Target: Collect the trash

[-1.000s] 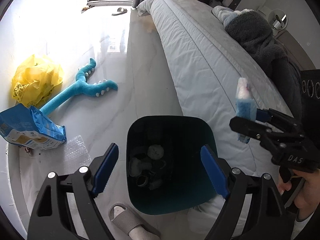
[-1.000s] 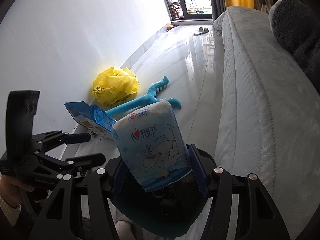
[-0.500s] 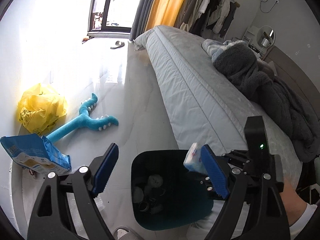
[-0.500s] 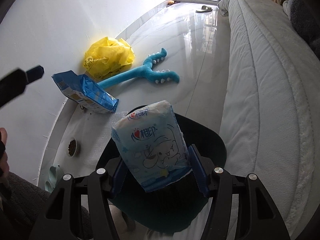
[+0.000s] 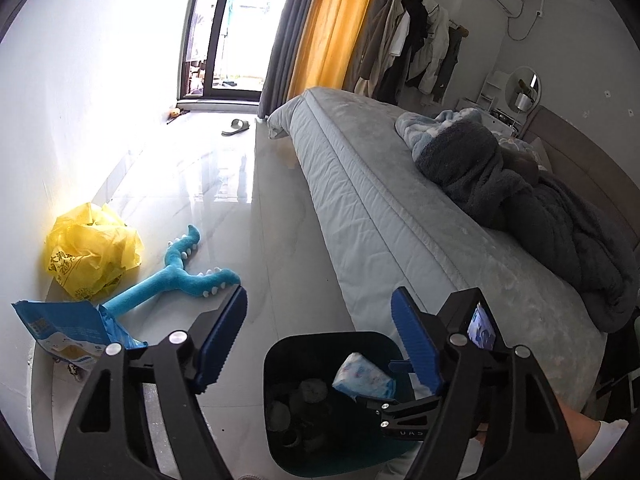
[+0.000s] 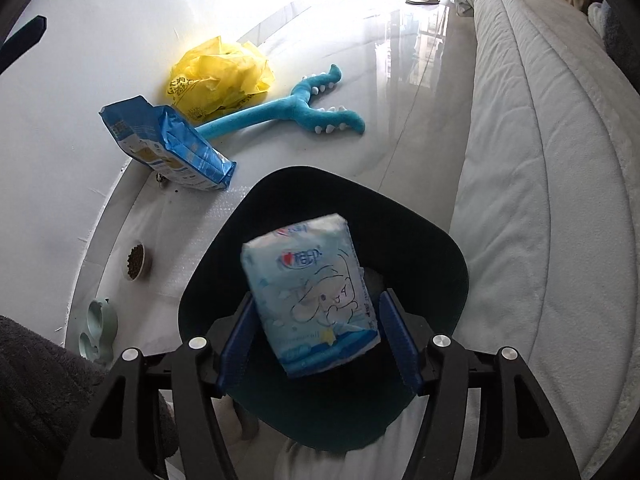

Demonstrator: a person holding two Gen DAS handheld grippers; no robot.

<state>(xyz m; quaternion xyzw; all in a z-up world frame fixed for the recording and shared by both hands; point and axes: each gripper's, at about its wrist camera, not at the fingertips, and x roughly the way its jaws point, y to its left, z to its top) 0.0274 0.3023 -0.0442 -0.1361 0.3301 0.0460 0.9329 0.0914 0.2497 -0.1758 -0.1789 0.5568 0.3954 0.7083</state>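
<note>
Blue bag (image 6: 168, 148): lies on its side on the floor by the wall, at about ten o'clock from the bin. It is crinkly foil, likely light and slippery, so pinching a flattened end should work best.
Yellow plastic bag (image 6: 220, 72): crumpled against the wall at eleven o'clock from the bin. It is very light and soft, and any bunched fold would give a hold.
Blue plush toy (image 6: 288, 108): lies on the floor at twelve o'clock, its stem touching the blue bag. Probably not trash.
Left gripper (image 5: 318, 300): fingers spread wide, holding nothing, hovering above the bin's nine o'clock side.
Bin (image 6: 440, 240): dark and open-topped, on the floor beside the bed (image 6: 540, 200), with some items already at the bottom.
Tissue pack (image 6: 310, 296): above the bin mouth, tilted and blurred, its top leaning toward eleven o'clock. It is a soft, light packet in slick film that squashes and slides easily, so it is best held across the flat faces near the middle.
Right gripper (image 6: 316, 300): fingers stand a little wider than the pack, with a gap at the left pad. The pack looks loose rather than pinched.
</note>
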